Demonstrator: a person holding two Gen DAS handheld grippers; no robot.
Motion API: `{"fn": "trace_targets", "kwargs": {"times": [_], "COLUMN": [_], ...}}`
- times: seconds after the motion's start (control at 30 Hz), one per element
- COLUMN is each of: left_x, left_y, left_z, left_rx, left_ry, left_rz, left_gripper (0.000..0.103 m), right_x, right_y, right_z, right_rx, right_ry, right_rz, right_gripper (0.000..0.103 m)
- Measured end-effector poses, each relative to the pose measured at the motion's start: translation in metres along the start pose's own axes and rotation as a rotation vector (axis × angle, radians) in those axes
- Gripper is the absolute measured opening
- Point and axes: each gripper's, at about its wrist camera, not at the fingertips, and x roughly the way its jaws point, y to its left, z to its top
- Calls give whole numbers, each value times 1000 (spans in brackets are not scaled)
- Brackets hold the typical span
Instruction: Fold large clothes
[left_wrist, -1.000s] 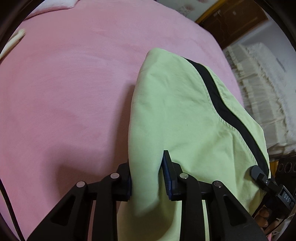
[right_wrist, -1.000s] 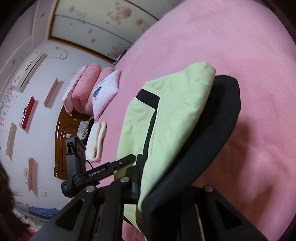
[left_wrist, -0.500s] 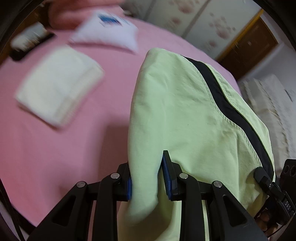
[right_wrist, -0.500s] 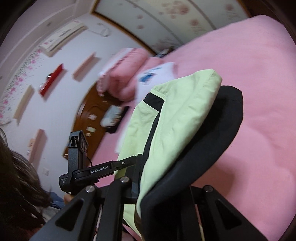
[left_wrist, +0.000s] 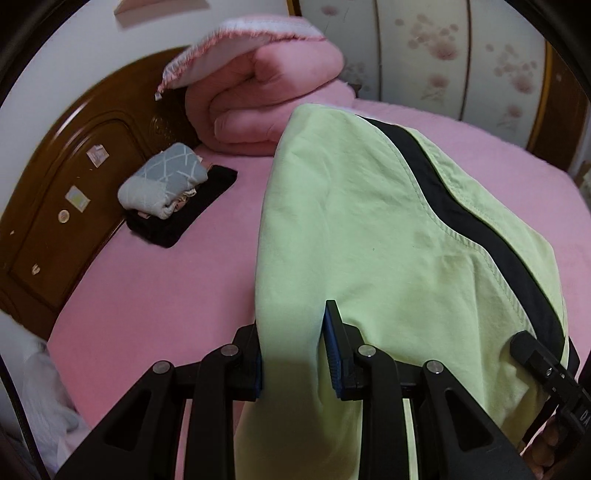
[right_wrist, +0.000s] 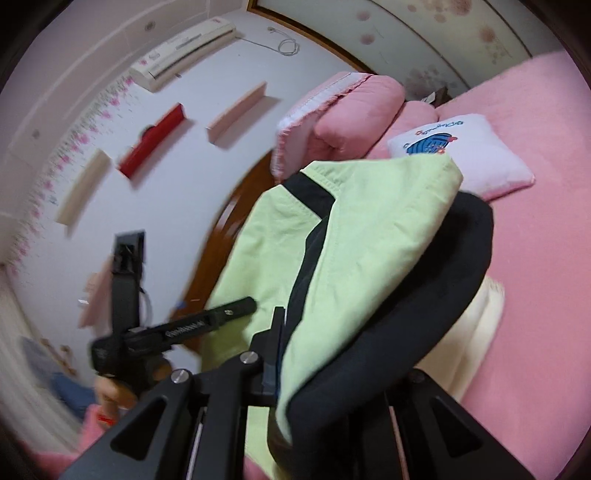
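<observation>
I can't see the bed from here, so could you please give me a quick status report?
Left gripper and right gripper both shut on the green garment. Garment held above the pink bed. Folded pile near the headboard, apart from it.

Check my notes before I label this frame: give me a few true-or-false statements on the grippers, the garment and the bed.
1. Both grippers clamp the light green garment. True: left gripper, right gripper.
2. The garment has black trim. True.
3. The bed cover is blue. False: pink.
4. The grey patterned folded cloth lies on a dark folded item by the headboard. True.
5. The rolled pink quilt lies on the floor. False: on the bed.
</observation>
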Motion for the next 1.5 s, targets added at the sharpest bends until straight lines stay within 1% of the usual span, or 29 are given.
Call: {"fn": "trace_targets", "kwargs": {"times": [0.03,0.07,0.1,0.13,0.17,0.2,0.23,0.3,0.37,0.43,0.47,0.5,0.53,0.57,0.6,0.63,0.67,0.73,0.77,0.83,0.97,1.0,1.07,1.13,1.2,1.27,1.33,1.43,1.5], "left_x": [30,55,91,131,160,187,194,194,194,194,194,199,199,201,198,194,190,180,172,151,114,105,91,78,71,59,46,29,11], "left_y": [4,-5,-5,-4,-9,-16,-23,-24,-21,-13,-8,1,3,7,9,12,13,19,16,8,-17,-22,-29,-40,-52,-67,-83,-110,-133], "left_z": [2,-1,-7,-13,-26,-40,-47,-48,-50,-49,-50,-55,-60,-65,-73,-86,-95,-126,-139,-166,-203,-216,-247,-280,-303,-338,-372,-418,-450], "left_rx": [18,23,20,10,23,57,108,117,102,82,53,28,-1,-35,-75,-132,-184,-327,-361,-394,-415,-456,-561,-623,-629,-641,-654,-630,-635], "left_ry": [18,35,75,147,215,242,174,78,61,62,63,59,50,25,-7,-41,-64,-135,-161,-231,-236,-226,-173,-116,-42,28,101,237,291], "left_rz": [2,-1,-18,-31,-18,45,84,82,54,14,-7,-19,-24,-10,19,47,60,36,32,92,211,238,249,259,288,304,343,422,412], "left_gripper": [25,25,25,25,28,32,35,37,40,43,47,49,56,68,74,85,92,92,92,92,93,93,94,94,94,94,94,94,94], "right_x": [22,39,59,75,99,119,133,135,129,128,126,124,119,115,111,102,95,81,68,43,-7,-23,-54,-76,-100,-126,-157,-198,-235], "right_y": [-14,-26,-48,-67,-88,-97,-108,-114,-116,-119,-121,-122,-125,-124,-122,-120,-115,-114,-112,-111,-109,-107,-103,-100,-94,-87,-80,-72,-65], "right_z": [-3,-7,-15,-25,-39,-48,-61,-72,-70,-67,-67,-68,-72,-75,-78,-87,-96,-117,-130,-149,-185,-196,-221,-238,-256,-273,-292,-319,-340], "right_rx": [11,33,74,93,87,58,13,-47,-45,-23,-21,-19,-11,1,4,3,-2,4,15,54,144,147,142,145,136,120,90,50,37], "right_ry": [-5,-4,7,30,87,139,189,183,178,195,203,214,219,222,224,230,242,258,249,231,220,208,194,203,211,211,223,238,256], "right_rz": [-20,-39,-82,-141,-258,-329,-399,-358,-359,-328,-322,-334,-326,-320,-323,-327,-340,-374,-366,-365,-431,-475,-572,-632,-692,-727,-758,-823,-860], "right_gripper": [12,12,12,12,12,12,14,16,18,21,30,33,33,35,37,44,56,70,70,74,85,86,90,90,90,90,90,90,91]}}
